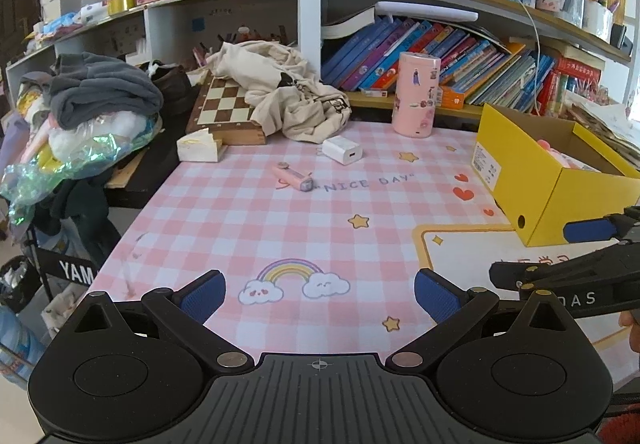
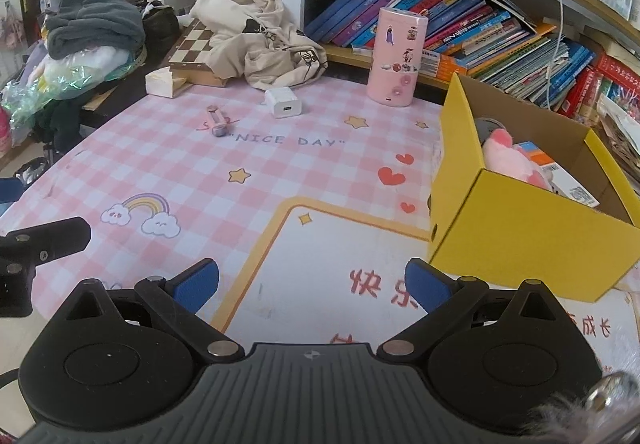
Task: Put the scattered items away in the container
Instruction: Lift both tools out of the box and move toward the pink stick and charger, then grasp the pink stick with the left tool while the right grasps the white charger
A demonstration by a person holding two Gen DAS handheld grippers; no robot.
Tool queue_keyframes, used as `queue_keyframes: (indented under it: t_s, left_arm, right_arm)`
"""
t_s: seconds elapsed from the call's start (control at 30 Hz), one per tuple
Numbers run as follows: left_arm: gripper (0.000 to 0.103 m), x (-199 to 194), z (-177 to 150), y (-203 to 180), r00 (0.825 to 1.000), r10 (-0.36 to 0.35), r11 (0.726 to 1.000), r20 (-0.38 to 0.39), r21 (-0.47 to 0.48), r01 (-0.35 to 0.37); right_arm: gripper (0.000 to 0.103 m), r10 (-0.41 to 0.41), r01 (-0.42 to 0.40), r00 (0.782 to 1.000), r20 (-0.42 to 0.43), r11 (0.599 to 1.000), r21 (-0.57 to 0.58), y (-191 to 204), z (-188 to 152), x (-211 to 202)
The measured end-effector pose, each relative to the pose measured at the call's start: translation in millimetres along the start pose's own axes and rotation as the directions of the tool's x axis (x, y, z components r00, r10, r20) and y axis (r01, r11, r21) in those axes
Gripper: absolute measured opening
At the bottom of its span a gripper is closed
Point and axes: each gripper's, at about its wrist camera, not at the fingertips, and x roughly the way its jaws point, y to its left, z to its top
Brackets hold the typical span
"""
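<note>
A yellow cardboard box (image 1: pixel 532 179) (image 2: pixel 516 228) stands open at the right of the pink checked mat, with a pink plush toy (image 2: pixel 516 157) and a booklet inside. A white charger cube (image 1: pixel 343 149) (image 2: pixel 283 102) and a small pink stick-shaped item (image 1: pixel 293 175) (image 2: pixel 218 121) lie loose on the mat's far part. A pink cylinder with stickers (image 1: pixel 416 93) (image 2: pixel 396 57) stands upright near the bookshelf. My left gripper (image 1: pixel 320 296) hovers open over the rainbow print, nothing between its fingers. My right gripper (image 2: pixel 312 286) is open and empty beside the box's near corner.
A chessboard case (image 1: pixel 224 111) with a cream cloth (image 1: pixel 288 91) on it sits at the back left, beside a small white carton (image 1: pixel 198 147). Folded clothes and a plastic bag pile up at the left edge (image 1: pixel 92 115). Bookshelves (image 1: pixel 460 59) line the back.
</note>
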Motion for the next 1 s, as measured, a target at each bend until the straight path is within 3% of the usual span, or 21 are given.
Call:
queue_keyframes:
  t_s: [0.27, 0.6, 1.0]
  left_arm:
    - [0.102, 27.7, 14.9, 1.1, 1.000, -0.024, 1.000, 0.012, -0.003, 0.025]
    - [0.102, 72.6, 32.9, 1.8, 0.999, -0.017, 0.999, -0.028, 0.027, 0.018]
    - [0.102, 122.9, 60.5, 17.6, 0.998, -0.029, 0.999, -0.047, 0.012, 0.030]
  right_arm:
    - [0.100, 0.011, -0.012, 0.999, -0.035, 1.000, -0.029, -3.5, 17.2, 31.4]
    - [0.098, 0.030, -0.030, 0.997, -0.075, 1.000, 0.004, -13.8, 48.6, 79.5]
    - [0.098, 0.053, -0.053, 0.998, -0.045, 0.999, 0.014, -16.5, 100.4, 134.2]
